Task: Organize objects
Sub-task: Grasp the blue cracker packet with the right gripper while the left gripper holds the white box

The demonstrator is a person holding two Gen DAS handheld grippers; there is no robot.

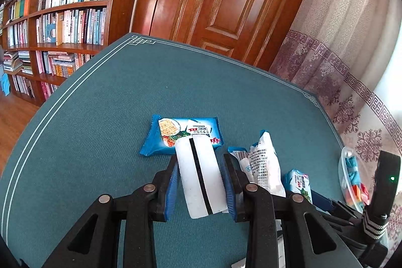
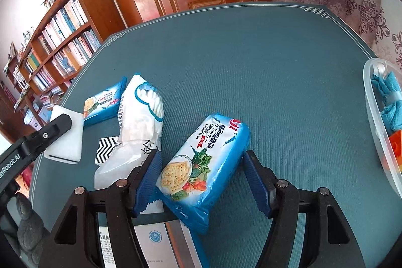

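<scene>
My left gripper [image 1: 199, 162] is shut on a white block with a black stripe [image 1: 201, 175], held just above the teal table; the block also shows in the right wrist view [image 2: 66, 135]. A blue cracker pack [image 1: 179, 136] lies just beyond it. My right gripper [image 2: 202, 160] is open, its jaws on either side of a second blue cracker pack [image 2: 203, 162] that lies on the table; only the left pad is close to it. A white bag of cotton swabs [image 2: 139, 117] lies to its left, with the first cracker pack [image 2: 104, 104] behind.
A clear plastic bin [image 2: 377, 117] with blue cloth and orange pieces stands at the table's right edge. A black-and-white zigzag card [image 2: 105, 148] lies under the swab bag. A white leaflet [image 2: 155, 240] lies at the front. Bookshelf, wooden door and curtain stand behind the table [image 2: 276, 54].
</scene>
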